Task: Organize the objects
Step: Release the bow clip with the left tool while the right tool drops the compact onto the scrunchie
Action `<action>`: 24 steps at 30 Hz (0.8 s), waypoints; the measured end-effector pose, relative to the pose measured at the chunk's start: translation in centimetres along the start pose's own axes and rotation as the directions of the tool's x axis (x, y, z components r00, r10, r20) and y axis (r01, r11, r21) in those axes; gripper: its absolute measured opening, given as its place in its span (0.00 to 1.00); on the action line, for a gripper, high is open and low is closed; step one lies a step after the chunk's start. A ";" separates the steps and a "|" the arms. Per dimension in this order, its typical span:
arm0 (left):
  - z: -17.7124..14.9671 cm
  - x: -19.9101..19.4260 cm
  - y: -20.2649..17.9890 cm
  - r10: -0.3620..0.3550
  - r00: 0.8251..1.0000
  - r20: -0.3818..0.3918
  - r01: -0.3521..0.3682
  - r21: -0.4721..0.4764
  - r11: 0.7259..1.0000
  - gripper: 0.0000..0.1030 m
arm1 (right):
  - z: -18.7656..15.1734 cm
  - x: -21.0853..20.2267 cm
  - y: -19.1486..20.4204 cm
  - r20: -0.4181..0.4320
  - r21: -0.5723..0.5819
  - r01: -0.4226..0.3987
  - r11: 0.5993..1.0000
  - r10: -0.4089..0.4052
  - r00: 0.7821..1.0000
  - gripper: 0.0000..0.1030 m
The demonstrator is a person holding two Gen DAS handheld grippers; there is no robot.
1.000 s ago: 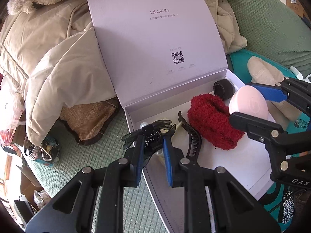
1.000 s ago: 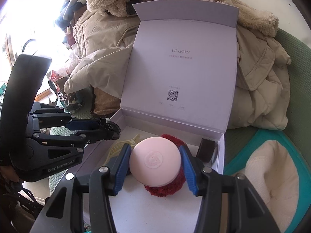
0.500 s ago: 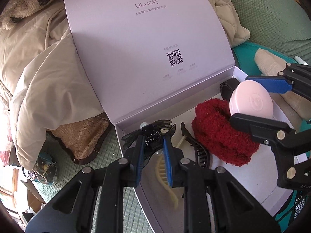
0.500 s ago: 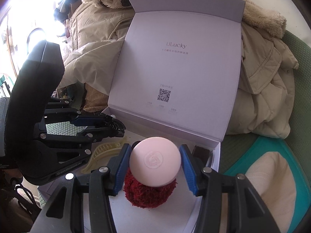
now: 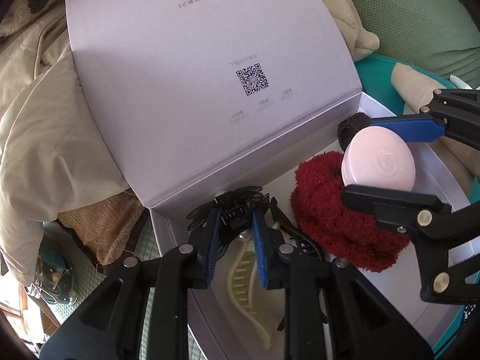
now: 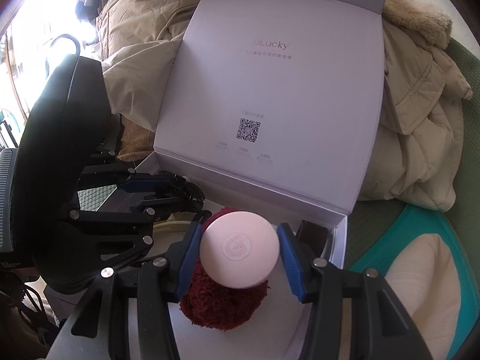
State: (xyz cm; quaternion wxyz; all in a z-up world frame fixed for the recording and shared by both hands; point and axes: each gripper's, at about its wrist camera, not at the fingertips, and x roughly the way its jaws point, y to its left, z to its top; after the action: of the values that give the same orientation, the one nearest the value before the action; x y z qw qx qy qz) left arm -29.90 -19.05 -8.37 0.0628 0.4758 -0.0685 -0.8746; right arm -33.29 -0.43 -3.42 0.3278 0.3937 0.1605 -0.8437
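An open white box [image 5: 444, 198] [image 6: 340, 240] lies on a green cover, its lid [image 5: 195, 84] [image 6: 270, 90] standing up behind. My left gripper [image 5: 234, 219] [image 6: 192, 193] is shut on a black hair claw clip [image 5: 231, 210], held over the box's left end. A round pink compact [image 6: 240, 249] [image 5: 379, 162] sits between the blue pads of my right gripper [image 6: 238, 240] [image 5: 387, 156], just above a red fuzzy scrunchie [image 5: 330, 213] [image 6: 222, 303]. In the box also lie a cream hair clip [image 5: 243, 288], a black comb-like clip [image 5: 300, 240] and a dark roll [image 5: 349, 127] [image 6: 310, 234].
Beige padded jackets [image 5: 45, 126] [image 6: 414, 138] are heaped behind and beside the lid. A teal cushion with a beige pad [image 6: 420, 273] lies to the right of the box. A small clear container [image 5: 51, 279] sits at the lower left on the green cover [image 5: 420, 21].
Both grippers have moved forward and down toward the box, so the lid looks larger. The pink compact now hangs low over the red scrunchie, and the claw clip is over the box's left end.
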 end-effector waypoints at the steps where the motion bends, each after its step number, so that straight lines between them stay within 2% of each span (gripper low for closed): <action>1: 0.0 0.0 -0.1 0.000 1.000 0.001 0.000 0.002 1.000 0.18 | 0.0 0.1 -0.1 -0.004 0.004 -0.003 1.000 0.003 1.000 0.50; 11: -0.1 0.7 -0.8 0.005 1.000 -0.009 -0.005 0.014 1.000 0.24 | 0.3 0.6 0.0 -0.026 -0.007 0.009 1.000 -0.009 1.000 0.51; 17: 0.0 0.4 -1.2 -0.010 1.000 -0.001 0.010 -0.009 1.000 0.33 | 0.6 0.2 0.5 -0.023 -0.013 0.012 1.000 -0.012 1.000 0.51; 19: 0.4 0.0 -1.5 -0.015 1.000 0.008 0.015 -0.009 1.000 0.39 | 0.8 0.0 0.7 -0.028 -0.023 0.022 0.999 -0.022 0.999 0.51; 21: 0.9 -0.3 -1.6 0.005 1.000 0.016 -0.004 -0.018 1.000 0.54 | 0.9 -0.2 0.9 -0.029 -0.034 0.031 0.999 -0.032 0.999 0.51; 24: 1.4 -1.1 -1.2 0.009 0.999 0.045 -0.007 -0.038 0.999 0.60 | 1.2 -0.8 1.2 -0.011 -0.048 0.045 0.998 -0.045 0.999 0.51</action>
State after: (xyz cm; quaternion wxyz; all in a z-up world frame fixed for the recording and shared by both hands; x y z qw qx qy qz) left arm -30.52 -17.62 -6.98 0.0736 0.4543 -0.0552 -0.8861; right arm -32.78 -1.57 -2.03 0.3170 0.3873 0.1915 -0.8443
